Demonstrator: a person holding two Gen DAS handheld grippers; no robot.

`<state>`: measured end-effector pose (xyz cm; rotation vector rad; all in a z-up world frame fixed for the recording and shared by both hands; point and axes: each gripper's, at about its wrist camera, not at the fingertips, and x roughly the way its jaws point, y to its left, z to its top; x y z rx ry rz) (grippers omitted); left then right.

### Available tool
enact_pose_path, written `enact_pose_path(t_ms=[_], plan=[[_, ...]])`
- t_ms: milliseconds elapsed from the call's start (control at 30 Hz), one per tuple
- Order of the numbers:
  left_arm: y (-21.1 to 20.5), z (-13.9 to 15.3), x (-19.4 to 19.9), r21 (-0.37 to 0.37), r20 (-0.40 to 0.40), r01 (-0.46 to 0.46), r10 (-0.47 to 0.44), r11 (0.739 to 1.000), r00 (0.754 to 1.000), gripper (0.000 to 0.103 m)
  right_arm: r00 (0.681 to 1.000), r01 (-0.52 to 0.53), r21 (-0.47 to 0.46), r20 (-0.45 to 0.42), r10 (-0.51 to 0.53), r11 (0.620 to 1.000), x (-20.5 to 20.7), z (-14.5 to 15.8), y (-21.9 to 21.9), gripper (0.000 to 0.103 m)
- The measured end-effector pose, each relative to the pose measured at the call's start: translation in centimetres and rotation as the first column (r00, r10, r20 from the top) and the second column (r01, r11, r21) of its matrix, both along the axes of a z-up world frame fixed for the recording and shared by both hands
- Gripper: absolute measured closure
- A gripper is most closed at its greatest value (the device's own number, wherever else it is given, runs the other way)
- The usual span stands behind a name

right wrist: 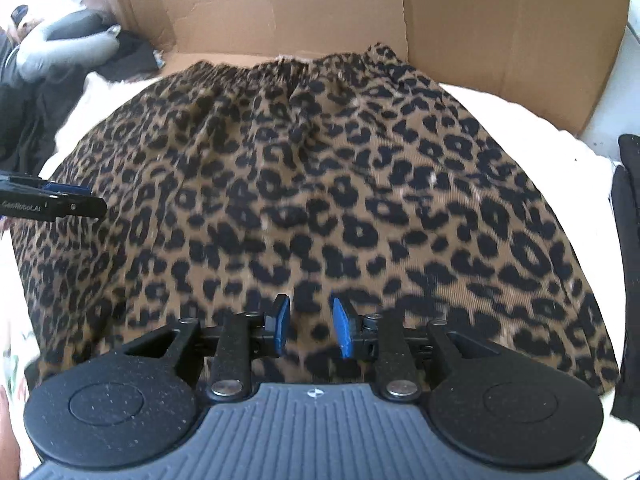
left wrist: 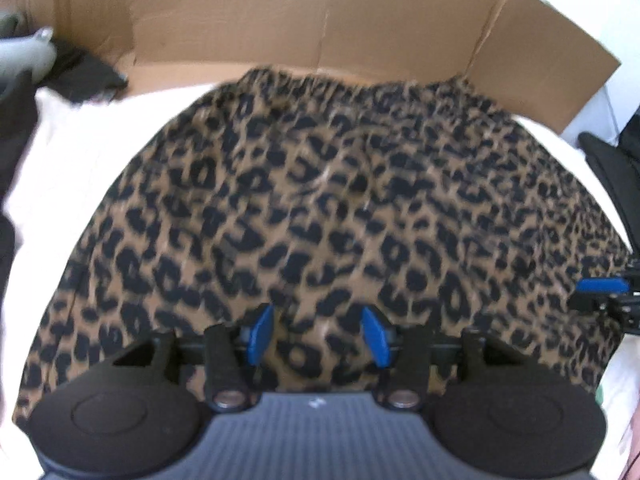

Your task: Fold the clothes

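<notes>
A leopard-print skirt (left wrist: 328, 208) lies spread flat on a white surface (left wrist: 72, 168), its gathered waistband at the far side against a cardboard sheet. It fills the right wrist view too (right wrist: 320, 200). My left gripper (left wrist: 318, 334) hovers over the skirt's near hem, jaws open and empty. My right gripper (right wrist: 308, 328) is also open and empty over the near hem. The right gripper shows at the right edge of the left wrist view (left wrist: 600, 292); the left gripper shows at the left edge of the right wrist view (right wrist: 52, 200).
A flattened cardboard box (left wrist: 320, 12) stands behind the skirt. Dark clothes (left wrist: 80, 76) and a grey object (right wrist: 68, 48) lie at the far left. A black garment (right wrist: 628, 260) lies at the right edge.
</notes>
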<state>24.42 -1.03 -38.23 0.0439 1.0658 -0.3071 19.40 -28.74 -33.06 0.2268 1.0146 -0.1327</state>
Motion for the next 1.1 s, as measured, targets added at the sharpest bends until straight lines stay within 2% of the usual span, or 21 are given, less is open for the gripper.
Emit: enact_pose_path(t_ms=[133,233,333,667,833,1100], plan=[[1.4,-0.2,-1.2,0.002,-0.015,-0.009,0.009,1.0,1.0,0.05,1.0,-0.015,0.0,-0.026,0.015,1.0,-1.7,-0.3,0.7,0.065],[2.4,0.0,-2.2,0.034,-0.027,0.012,-0.011,0.999,1.0,0.049,0.999,-0.024,-0.004,-0.031,0.024,1.0,-2.8,-0.4,1.0,0.062],[4.0,0.0,-3.1,0.057,-0.031,-0.013,0.014,0.998,0.999,0.049,0.999,-0.035,-0.008,-0.037,0.035,0.999,-3.5,-0.3,1.1,0.062],[11.3,2.9,-3.7,0.066,0.011,-0.219,0.219,0.973,0.976,0.05,0.996,-0.02,0.004,-0.092,0.02,1.0,-6.2,-0.5,1.4,0.062],[15.0,4.1,-4.0,0.08,0.044,-0.322,0.319,0.943,0.947,0.05,0.995,0.002,0.021,-0.099,0.0,1.0,-7.1,-0.2,1.2,0.062],[18.6,4.0,-4.7,0.073,0.072,-0.467,0.463,0.881,0.884,0.055,0.995,0.095,0.076,-0.041,-0.092,0.993,-7.9,1.4,-0.8,0.062]])
